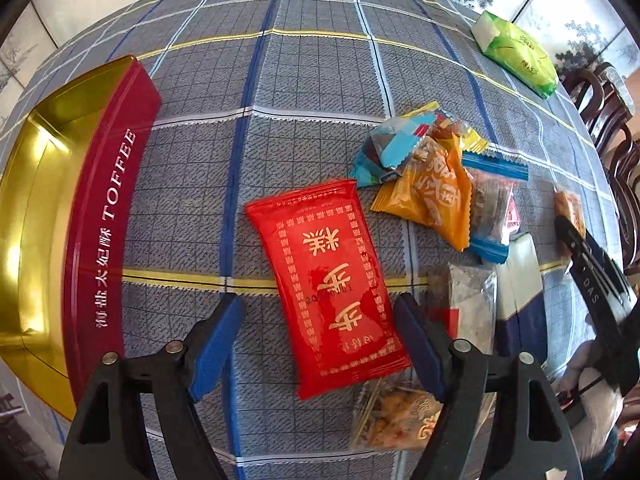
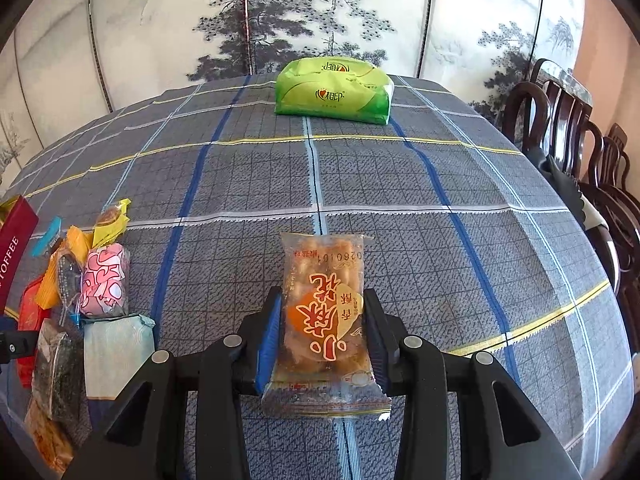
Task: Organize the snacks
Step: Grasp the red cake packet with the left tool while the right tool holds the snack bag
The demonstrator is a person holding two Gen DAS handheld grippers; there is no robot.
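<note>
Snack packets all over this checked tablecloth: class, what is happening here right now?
A person with a gripper in each hand is sorting snacks. The right gripper is shut on a clear fried-snack packet. The left gripper hangs open over a red packet lying on the tablecloth, beside an open red toffee tin.
</note>
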